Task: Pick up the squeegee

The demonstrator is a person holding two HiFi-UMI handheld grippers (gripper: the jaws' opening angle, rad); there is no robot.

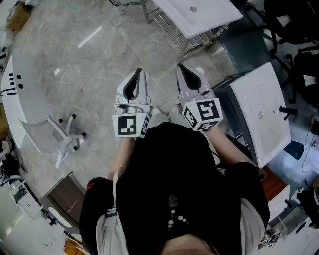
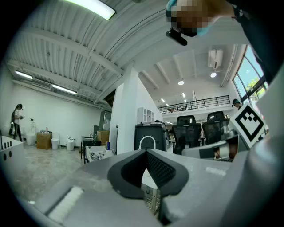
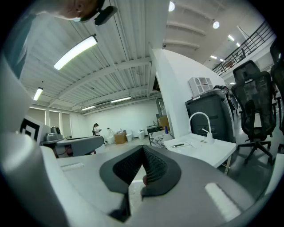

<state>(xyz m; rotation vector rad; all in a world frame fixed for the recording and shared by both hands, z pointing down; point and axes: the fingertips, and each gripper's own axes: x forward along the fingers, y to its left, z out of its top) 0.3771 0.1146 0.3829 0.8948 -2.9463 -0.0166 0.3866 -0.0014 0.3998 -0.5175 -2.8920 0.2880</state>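
Standing over a grey marble floor [image 1: 75, 64], holding the left tongs [image 1: 138, 74] and the right tongs [image 1: 183, 70] side by side in front of the chest. Both aimed away from the body and roughly level, close together but not touching. Topped at the rear with a marker cube [image 1: 130, 124] on the left one and another cube [image 1: 203, 113] on the right.

Left tongs: shut tight, with dark ribbed pads [image 2: 162, 168] pressed together at the tip and nothing clamped between. Right tongs: closed the same way, tip to tip, holding nothing.

Off to the right of the right tongs, well apart from them, a white sink desk [image 1: 259, 114]; further ahead, a second white sink desk [image 1: 199, 15]. To the left, a white chair [image 1: 55, 137] beside a curved white counter [image 1: 20, 99].

Seen from the right gripper view: a white sink desk with a curved tap [image 3: 199, 122] and, lying flat on the desk near that tap, a dark slim thing [image 3: 181, 144]. Too small to tell whether that is the squeegee; found for certain in no view, and in neither tongs.
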